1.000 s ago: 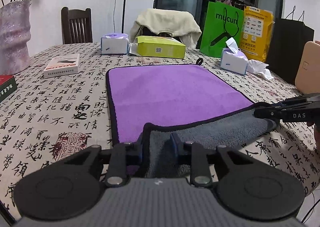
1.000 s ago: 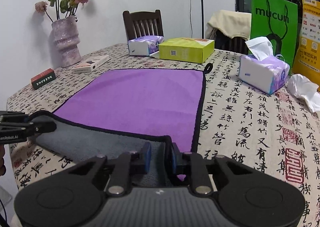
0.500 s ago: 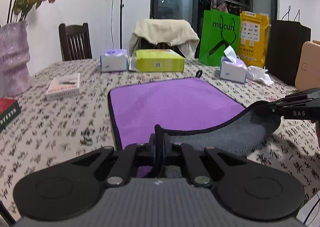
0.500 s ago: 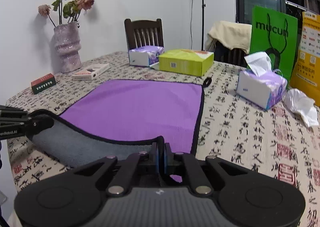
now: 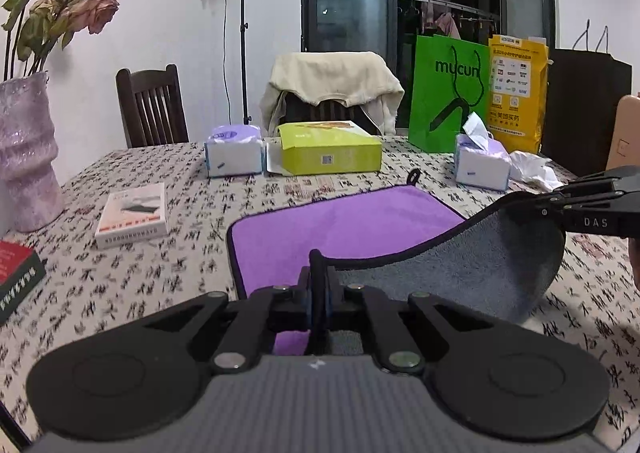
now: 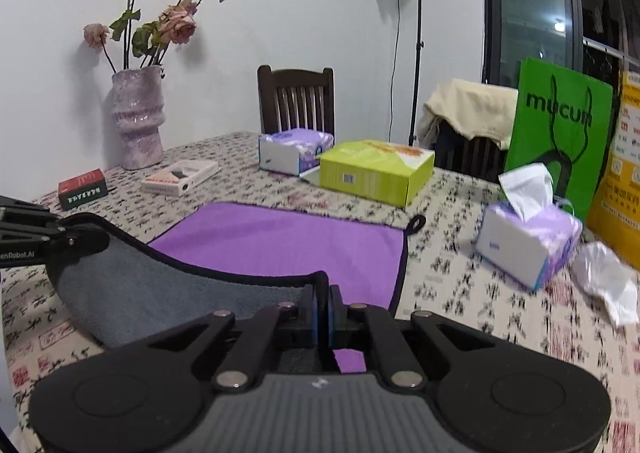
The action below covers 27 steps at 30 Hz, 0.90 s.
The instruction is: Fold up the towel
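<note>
A purple towel with a grey underside and black trim lies on the patterned tablecloth; it also shows in the right wrist view. Its near edge is lifted off the table and sags in a grey curve between the two grippers. My left gripper is shut on the near left corner. My right gripper is shut on the near right corner. Each gripper shows in the other's view, the right one and the left one, with the towel's edge in its tips.
Beyond the towel stand a yellow-green box and a tissue pack. A tissue box and crumpled tissue lie to the right. A white box, a red box and a vase sit to the left.
Both grippers closed on the towel's near corners and rose, lifting the near edge up and forward so the grey underside shows more.
</note>
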Each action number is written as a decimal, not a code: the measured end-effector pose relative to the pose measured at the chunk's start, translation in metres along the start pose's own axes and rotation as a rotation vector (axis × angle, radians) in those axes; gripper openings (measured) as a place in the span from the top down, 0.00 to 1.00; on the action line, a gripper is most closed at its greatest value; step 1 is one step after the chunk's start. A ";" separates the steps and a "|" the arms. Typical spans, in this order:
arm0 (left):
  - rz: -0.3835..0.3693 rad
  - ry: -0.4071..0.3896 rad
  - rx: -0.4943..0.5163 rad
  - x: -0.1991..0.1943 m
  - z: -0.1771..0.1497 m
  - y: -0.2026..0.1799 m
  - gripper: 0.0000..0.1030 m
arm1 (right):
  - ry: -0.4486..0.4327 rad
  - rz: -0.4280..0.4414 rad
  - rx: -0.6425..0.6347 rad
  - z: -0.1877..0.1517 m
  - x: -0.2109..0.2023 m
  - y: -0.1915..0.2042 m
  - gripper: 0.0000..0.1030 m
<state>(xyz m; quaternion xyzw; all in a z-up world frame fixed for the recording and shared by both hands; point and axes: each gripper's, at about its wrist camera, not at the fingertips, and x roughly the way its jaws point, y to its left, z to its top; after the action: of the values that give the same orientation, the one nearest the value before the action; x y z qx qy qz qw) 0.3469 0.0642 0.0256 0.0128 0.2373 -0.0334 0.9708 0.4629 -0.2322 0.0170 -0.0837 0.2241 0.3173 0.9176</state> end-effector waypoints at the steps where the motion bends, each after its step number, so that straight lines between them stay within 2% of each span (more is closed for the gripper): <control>1: -0.001 0.001 -0.005 0.002 0.003 0.002 0.94 | -0.004 -0.001 -0.004 0.003 0.003 -0.001 0.96; 8: 0.007 0.009 -0.024 0.022 0.022 0.015 0.94 | -0.013 -0.010 -0.037 0.019 0.021 -0.009 0.96; 20: 0.034 0.040 -0.007 0.070 0.052 0.033 0.94 | 0.011 0.013 0.002 0.044 0.072 -0.035 0.96; 27: 0.026 0.104 -0.061 0.110 0.065 0.056 0.94 | 0.041 0.023 0.018 0.058 0.110 -0.051 0.96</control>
<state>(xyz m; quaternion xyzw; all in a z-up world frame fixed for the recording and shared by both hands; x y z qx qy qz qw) 0.4777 0.1109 0.0331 -0.0123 0.2879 -0.0129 0.9575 0.5922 -0.1948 0.0178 -0.0791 0.2466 0.3240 0.9099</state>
